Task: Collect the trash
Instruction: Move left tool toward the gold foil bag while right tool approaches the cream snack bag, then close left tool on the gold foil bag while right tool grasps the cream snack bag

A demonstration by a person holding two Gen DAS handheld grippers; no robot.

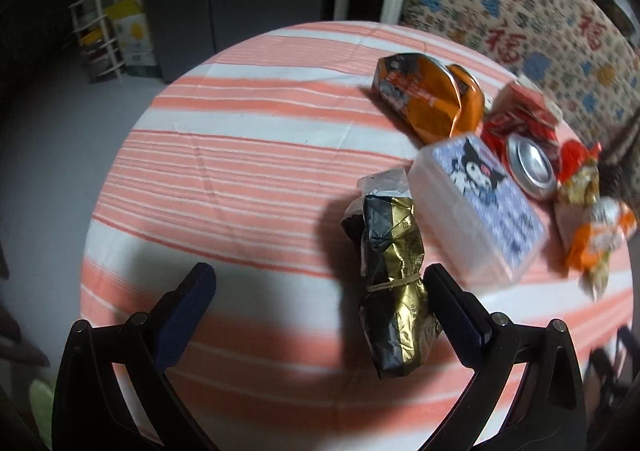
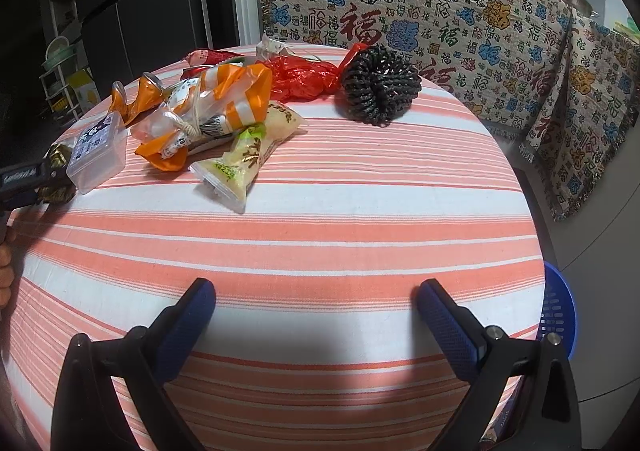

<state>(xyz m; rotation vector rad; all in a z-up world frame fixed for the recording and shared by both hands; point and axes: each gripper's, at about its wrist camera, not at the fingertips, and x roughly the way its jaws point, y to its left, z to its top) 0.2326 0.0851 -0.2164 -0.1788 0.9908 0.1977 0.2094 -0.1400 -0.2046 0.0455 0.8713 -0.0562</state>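
A black-and-gold foil packet (image 1: 394, 283) bound with a rubber band lies on the striped tablecloth (image 1: 240, 171), just inside my right finger. My left gripper (image 1: 320, 303) is open, jaws wide, packet against the right pad. Behind it lie a crushed orange can (image 1: 432, 97), a crushed red can (image 1: 524, 147) and an orange-and-clear wrapper (image 1: 592, 227). My right gripper (image 2: 316, 315) is open and empty over bare cloth. Ahead of it are the orange-and-clear wrapper (image 2: 208, 115), a yellow-green snack packet (image 2: 248, 155), a red plastic bag (image 2: 300, 81) and a black mesh ball (image 2: 378, 85).
A clear plastic box with a cartoon label (image 1: 480, 207) sits right of the foil packet, also in the right wrist view (image 2: 98, 151). A blue basket (image 2: 558, 311) stands below the table's right edge. A patterned blanket (image 2: 440, 11) hangs behind. A rack (image 1: 96, 31) stands far left.
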